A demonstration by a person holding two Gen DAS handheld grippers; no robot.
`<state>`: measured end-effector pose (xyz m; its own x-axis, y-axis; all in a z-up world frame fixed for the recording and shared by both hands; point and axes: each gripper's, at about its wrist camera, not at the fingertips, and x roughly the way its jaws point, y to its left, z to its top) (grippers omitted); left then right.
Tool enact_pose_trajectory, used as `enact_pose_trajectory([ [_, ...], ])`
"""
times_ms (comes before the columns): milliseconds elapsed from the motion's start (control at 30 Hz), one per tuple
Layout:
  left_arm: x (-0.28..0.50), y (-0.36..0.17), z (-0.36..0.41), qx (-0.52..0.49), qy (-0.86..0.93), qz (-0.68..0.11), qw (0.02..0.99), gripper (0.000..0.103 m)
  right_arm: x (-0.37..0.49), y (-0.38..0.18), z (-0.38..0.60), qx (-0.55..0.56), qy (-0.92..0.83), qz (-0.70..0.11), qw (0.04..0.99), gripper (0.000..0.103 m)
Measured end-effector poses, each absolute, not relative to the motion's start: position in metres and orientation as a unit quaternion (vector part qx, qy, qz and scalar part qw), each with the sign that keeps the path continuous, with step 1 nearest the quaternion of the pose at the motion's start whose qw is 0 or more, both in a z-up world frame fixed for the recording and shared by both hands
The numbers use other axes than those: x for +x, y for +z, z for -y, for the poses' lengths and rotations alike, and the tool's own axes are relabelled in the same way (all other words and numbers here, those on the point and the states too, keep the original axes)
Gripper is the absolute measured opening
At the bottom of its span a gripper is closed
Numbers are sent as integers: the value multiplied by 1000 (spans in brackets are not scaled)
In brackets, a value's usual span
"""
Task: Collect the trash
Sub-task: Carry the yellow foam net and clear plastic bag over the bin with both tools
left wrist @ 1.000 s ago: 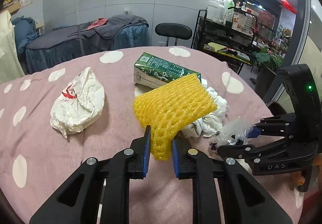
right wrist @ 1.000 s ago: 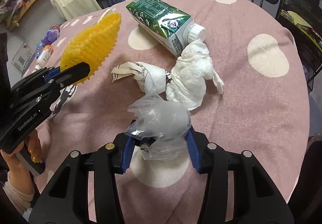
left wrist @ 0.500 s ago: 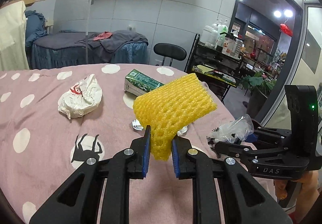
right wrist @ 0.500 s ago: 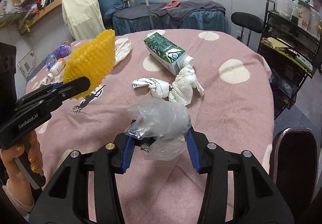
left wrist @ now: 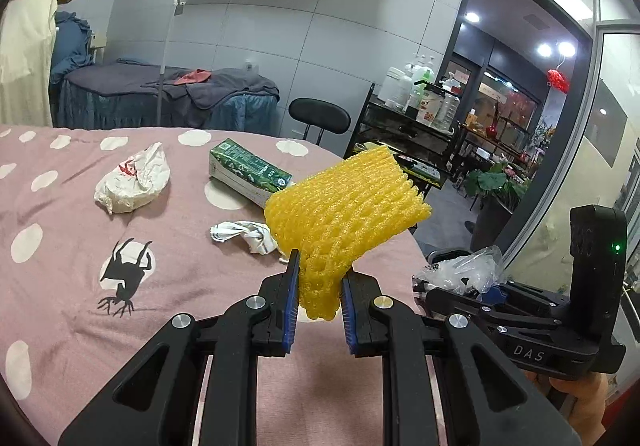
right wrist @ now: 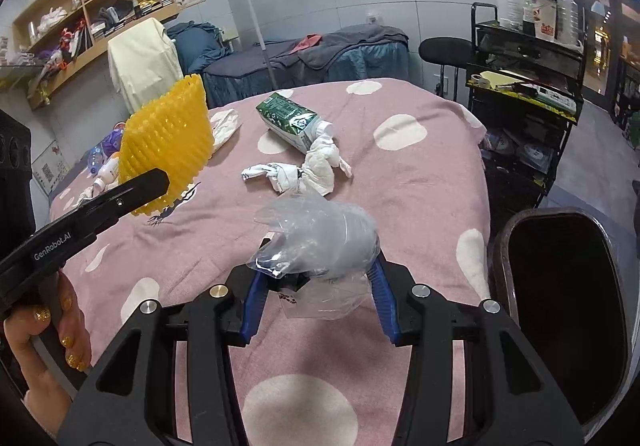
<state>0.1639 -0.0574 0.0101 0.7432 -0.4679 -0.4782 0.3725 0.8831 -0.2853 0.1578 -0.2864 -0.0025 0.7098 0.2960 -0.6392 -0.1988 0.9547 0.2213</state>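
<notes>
Left gripper (left wrist: 319, 296): fingers pinching the lower corner of the yellow foam net (left wrist: 346, 209), which is held up above the table (left wrist: 60, 286).
Right gripper (right wrist: 316, 286): fingers closed around a crumpled clear plastic bag (right wrist: 320, 238), lifted off the table, just beside the table's edge.
Bin (right wrist: 560, 286): dark, open-topped, on the floor right of the table, close by the right gripper.
Table cover: pink cloth with white dots and a black insect print (left wrist: 124, 270).
Twisted white paper (right wrist: 296, 173): lying mid-table, beyond both grippers, one end touching the carton's cap.
Green carton (left wrist: 248, 170): on its side, farther back, white cap toward the paper wad.
White wrapper with red print (left wrist: 134, 179): crumpled, left of the carton, apart from it.
Background: black stool (left wrist: 319, 115), bed with dark covers (left wrist: 168, 93), black cart of bottles (right wrist: 528, 37).
</notes>
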Motion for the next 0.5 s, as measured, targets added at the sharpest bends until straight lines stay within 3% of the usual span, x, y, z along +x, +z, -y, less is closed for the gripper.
enact_pose_trajectory([
  [500,145,11,96,-95,-261,-277,920,18,121,-12,348,133,72,-336,930,47],
])
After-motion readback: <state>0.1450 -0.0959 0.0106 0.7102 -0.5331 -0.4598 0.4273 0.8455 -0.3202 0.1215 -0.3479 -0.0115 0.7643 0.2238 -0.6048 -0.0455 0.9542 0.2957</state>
